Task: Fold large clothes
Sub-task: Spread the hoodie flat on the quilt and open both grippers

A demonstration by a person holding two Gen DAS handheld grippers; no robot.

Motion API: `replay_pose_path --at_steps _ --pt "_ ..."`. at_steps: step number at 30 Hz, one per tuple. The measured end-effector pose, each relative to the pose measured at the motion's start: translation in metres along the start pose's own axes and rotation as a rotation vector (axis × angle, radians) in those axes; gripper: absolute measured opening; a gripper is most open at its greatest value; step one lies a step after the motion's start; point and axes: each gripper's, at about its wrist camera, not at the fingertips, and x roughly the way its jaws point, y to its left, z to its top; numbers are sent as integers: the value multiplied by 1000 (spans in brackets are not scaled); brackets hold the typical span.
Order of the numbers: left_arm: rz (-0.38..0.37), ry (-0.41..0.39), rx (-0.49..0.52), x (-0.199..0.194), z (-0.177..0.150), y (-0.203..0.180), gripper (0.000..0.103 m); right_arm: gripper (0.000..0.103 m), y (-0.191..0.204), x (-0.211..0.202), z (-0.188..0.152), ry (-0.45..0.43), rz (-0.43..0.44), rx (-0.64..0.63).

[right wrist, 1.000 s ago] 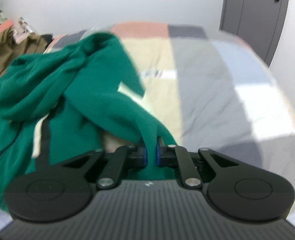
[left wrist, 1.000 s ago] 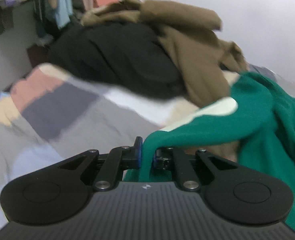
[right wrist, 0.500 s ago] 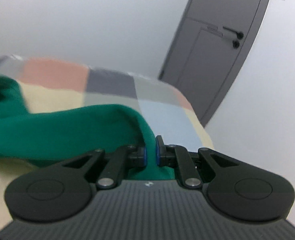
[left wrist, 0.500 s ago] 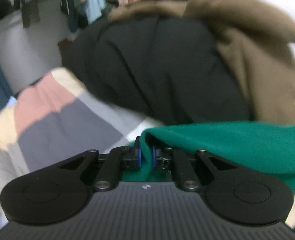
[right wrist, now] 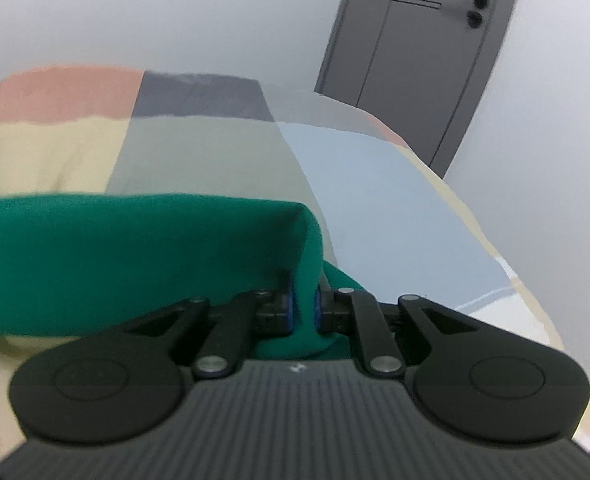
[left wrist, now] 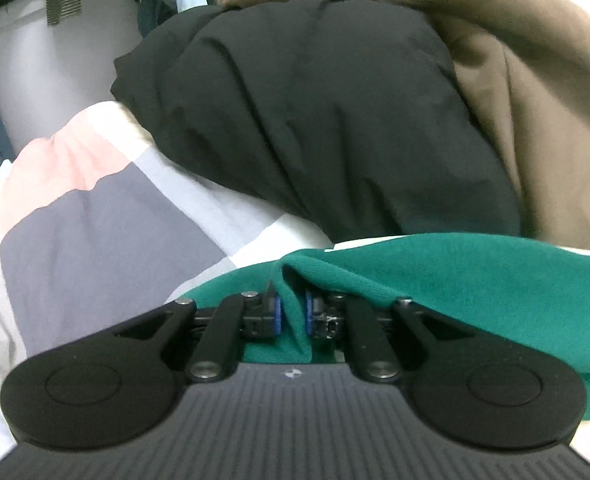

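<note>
Left gripper [left wrist: 291, 316]: clenched on a pleat of the green garment [left wrist: 455, 276], blue pads pinching the cloth between them.
Right gripper [right wrist: 303, 312]: clamped on another bunched part of the green garment [right wrist: 135, 252], which rises in a hump between the pads.
Garment position: stretched in a band between the two grippers, over the patchwork bedspread [left wrist: 107, 232].
Risk, slip: each grip holds only a narrow pinch, so a hard pull apart could drag the cloth out of the pads.
Risk, snag: the black jacket [left wrist: 315, 112] and brown coat [left wrist: 535, 92] are heaped just beyond the left end, and the green cloth could catch on them.
Materials: the green cloth looks like a soft, thick knit, possibly fleece; the right view is blurred. The black jacket is smooth and creased, the brown coat matte and heavy.
Bedspread: flat blocks of pink, grey, cream and pale blue [right wrist: 375, 200].
</note>
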Motion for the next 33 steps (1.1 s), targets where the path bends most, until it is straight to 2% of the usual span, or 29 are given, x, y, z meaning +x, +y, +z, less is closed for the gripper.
replay_pose_path --at_steps 1,3,4,5,6,8,18,22,25,29,33 --pt "-7 1 9 -4 0 2 18 14 -3 -6 1 -1 9 18" --pt "-27 19 28 -15 -2 2 35 17 -9 -19 2 3 34 66" --pt "-41 23 29 -24 -4 2 48 21 -13 -26 3 2 44 86" --pt "-64 15 27 -35 -7 3 55 31 -16 -36 4 2 63 104" --pt "-87 7 26 -47 -11 3 56 40 -18 -45 4 3 83 114" --pt "-123 6 29 -69 -19 3 56 47 -20 -64 3 -2 106 118" --pt "-356 10 45 -194 -83 -27 56 47 -12 -190 -15 -28 325 202" --pt "-442 38 46 -240 -117 -50 56 47 4 -234 -27 -9 425 241" --pt "-498 54 70 -266 -141 -66 56 47 19 -264 -41 50 494 272" --pt "-532 92 123 -287 -173 -81 56 47 35 -284 -63 122 571 309" --pt "-542 150 125 -283 -197 -77 56 50 46 -287 -87 181 590 265"
